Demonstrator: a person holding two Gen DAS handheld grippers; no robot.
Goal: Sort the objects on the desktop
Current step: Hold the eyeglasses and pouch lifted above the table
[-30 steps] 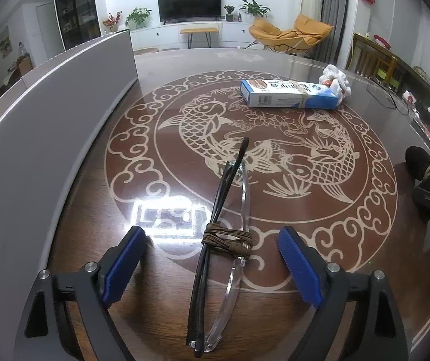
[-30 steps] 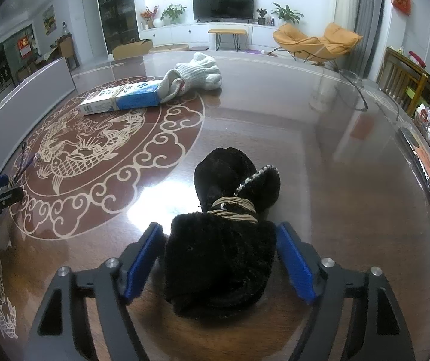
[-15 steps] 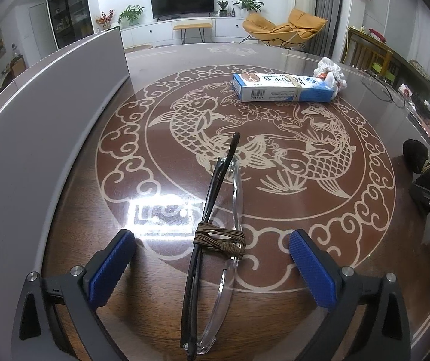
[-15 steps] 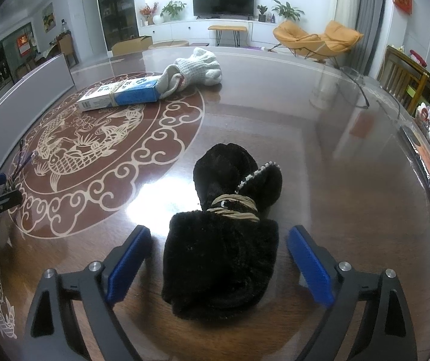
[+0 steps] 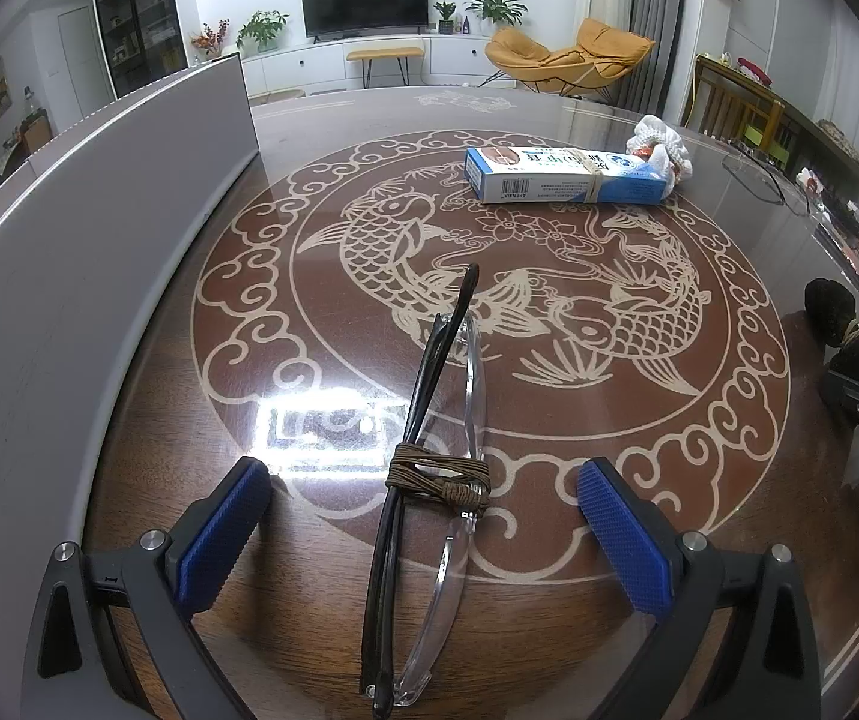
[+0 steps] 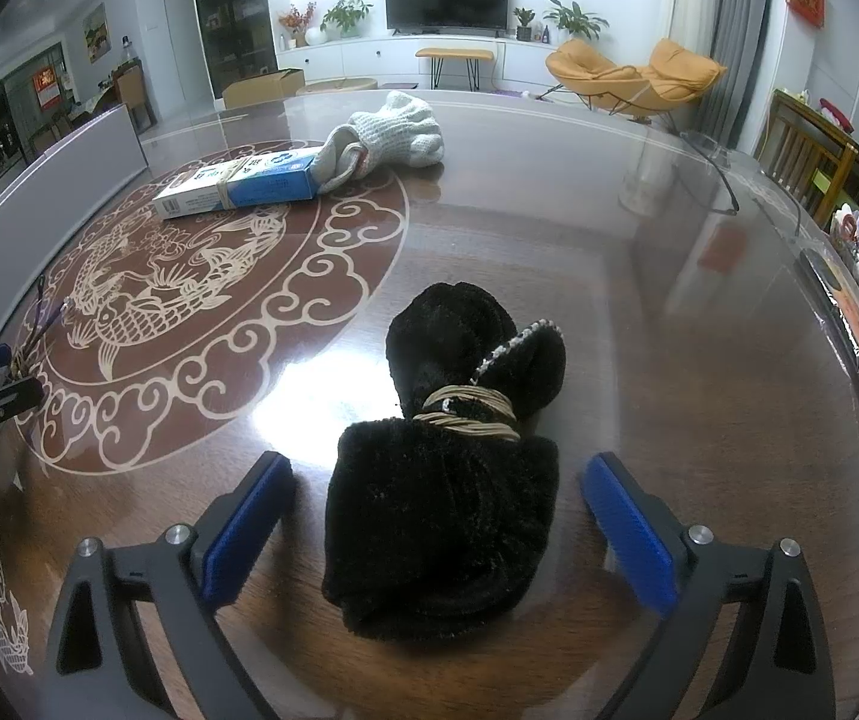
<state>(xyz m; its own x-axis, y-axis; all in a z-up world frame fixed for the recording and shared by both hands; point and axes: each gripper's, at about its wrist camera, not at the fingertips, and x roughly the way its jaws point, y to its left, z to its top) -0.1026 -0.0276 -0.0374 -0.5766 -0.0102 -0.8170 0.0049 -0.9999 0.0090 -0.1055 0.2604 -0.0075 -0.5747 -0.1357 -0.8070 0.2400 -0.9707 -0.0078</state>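
— What is sitting on the table [image 5: 147, 432] right now?

— The grey panel [image 5: 69, 252] is standing along its left edge. Farther back, a blue and white box [image 5: 567, 183] is lying against a white knitted glove [image 6: 396, 138].

— And the grippers?

— The right gripper [image 6: 435, 516] is opening its jaws around a black furry bundle [image 6: 447, 510], the pads clear of it. The left gripper [image 5: 423, 516] is holding its jaws wide around folded glasses [image 5: 423, 480] lying on the table, bound with what looks like brown cord [image 5: 438, 474].
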